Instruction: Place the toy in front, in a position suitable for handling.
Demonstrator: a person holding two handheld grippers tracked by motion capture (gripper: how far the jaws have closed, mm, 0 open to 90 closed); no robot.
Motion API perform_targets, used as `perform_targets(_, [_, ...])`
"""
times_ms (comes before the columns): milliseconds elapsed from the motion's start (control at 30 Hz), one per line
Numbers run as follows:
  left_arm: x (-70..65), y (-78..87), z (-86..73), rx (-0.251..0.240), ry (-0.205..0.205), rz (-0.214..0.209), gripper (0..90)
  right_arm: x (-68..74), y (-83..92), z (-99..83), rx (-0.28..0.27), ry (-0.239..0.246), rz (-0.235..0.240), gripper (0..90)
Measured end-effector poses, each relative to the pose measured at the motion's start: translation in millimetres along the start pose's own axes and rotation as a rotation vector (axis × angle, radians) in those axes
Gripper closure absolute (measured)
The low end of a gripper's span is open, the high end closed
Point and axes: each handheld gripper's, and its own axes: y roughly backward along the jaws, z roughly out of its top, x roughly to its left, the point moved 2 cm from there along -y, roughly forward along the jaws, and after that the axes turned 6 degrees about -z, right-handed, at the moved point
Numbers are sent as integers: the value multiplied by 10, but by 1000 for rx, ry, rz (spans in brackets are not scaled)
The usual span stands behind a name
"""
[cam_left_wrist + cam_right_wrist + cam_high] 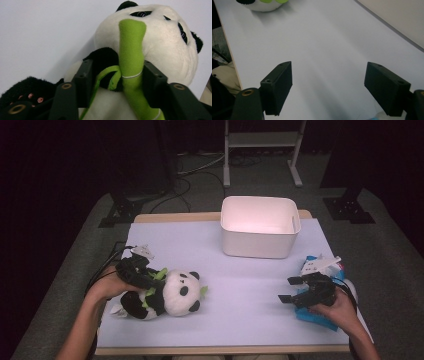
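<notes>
where panda (175, 295) lies, tub (260, 226) beyond

I see a soft panda toy (160, 47) lying on its side, its black arm and green bamboo stick (131, 57) between my left jaws.

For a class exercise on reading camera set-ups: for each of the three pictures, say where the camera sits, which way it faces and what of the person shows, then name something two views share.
High view: above the person's side, facing forward and down on the table; both forearms, left gripper and right gripper show.
Left gripper view: rides the left gripper, facing the panda toy between its jaws.
Right gripper view: rides the right gripper, facing across the table, jaws open.
Shared: the panda toy appears in all three.
</notes>
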Motion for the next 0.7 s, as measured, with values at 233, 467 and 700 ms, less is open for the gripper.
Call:
perform_targets(233, [-34, 29, 14, 2, -4, 15, 595, -13, -11, -10, 5, -7, -2, 212])
perform_targets(467, [-75, 104, 81, -19, -20, 14, 618, -39, 15, -19, -6, -14, -6, 212])
perform_targets(700, [-148, 160, 220, -51, -26, -10, 620, -67, 38, -26, -12, -23, -11, 212])
